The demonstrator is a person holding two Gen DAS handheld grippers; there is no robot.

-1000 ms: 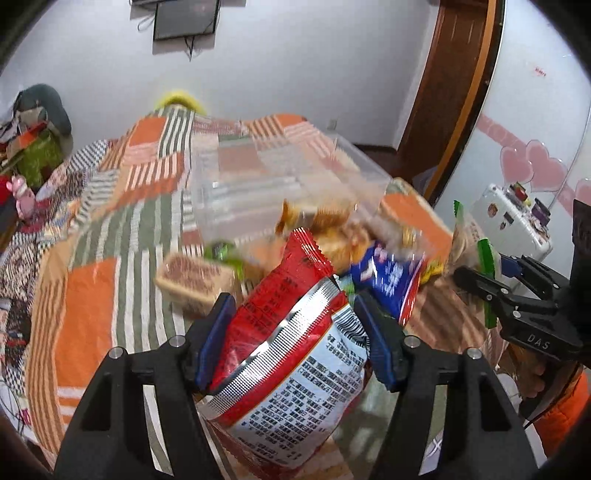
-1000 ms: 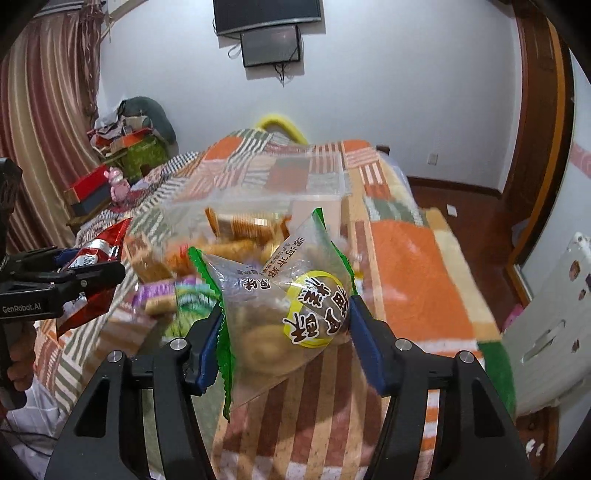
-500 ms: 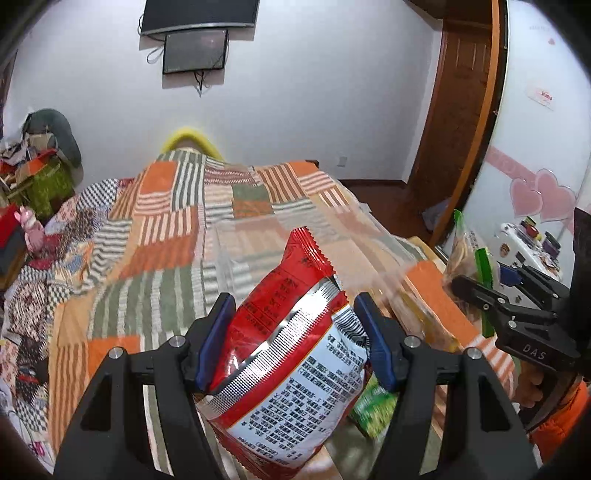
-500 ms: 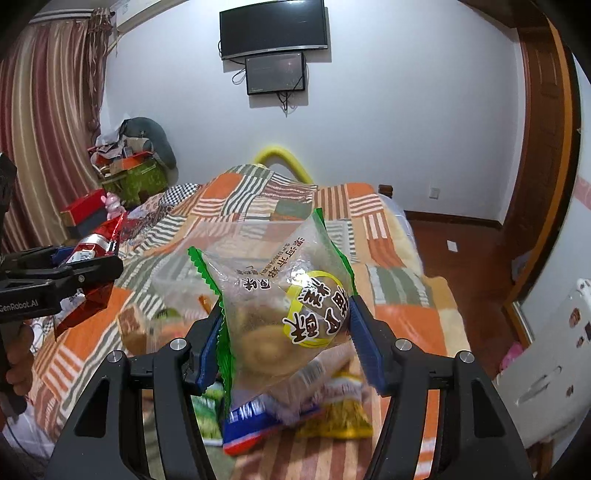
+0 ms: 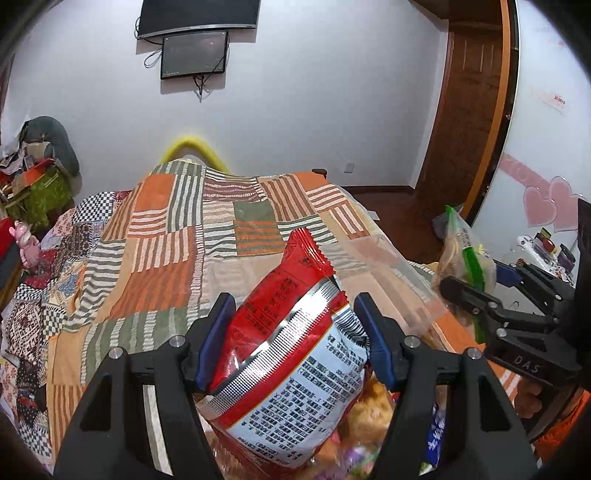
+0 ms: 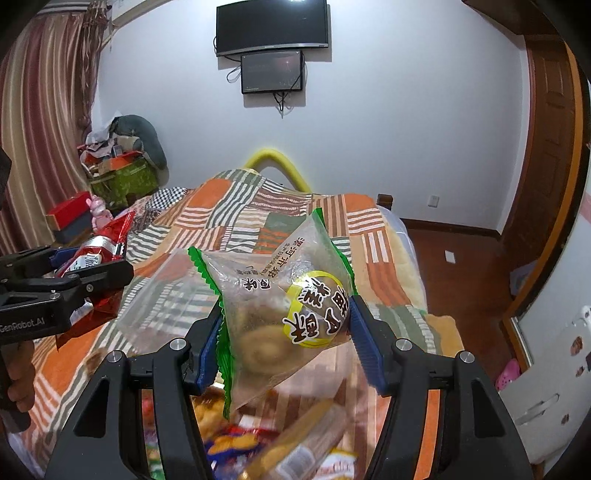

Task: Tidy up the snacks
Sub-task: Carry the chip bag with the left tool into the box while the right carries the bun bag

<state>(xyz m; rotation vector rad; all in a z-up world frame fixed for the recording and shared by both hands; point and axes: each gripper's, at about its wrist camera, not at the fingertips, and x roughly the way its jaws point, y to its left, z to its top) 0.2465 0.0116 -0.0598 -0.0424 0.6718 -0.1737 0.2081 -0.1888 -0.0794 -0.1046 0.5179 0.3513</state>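
1. The left gripper (image 5: 295, 334) tilts downward over the bed (image 5: 155, 236), jaws clamped on a red snack bag (image 5: 291, 347) held clear of the quilt.
2. The right gripper (image 6: 284, 336) points down likewise, jaws pinching a clear green-edged pastry bag (image 6: 280, 310).
3. The two grippers hang side by side, near each other.
4. Below them lies a blurred heap of snacks (image 6: 258, 443), with a clear plastic container (image 6: 166, 295) just beyond it on the bed.
5. A TV (image 6: 271, 26) hangs on the far wall.
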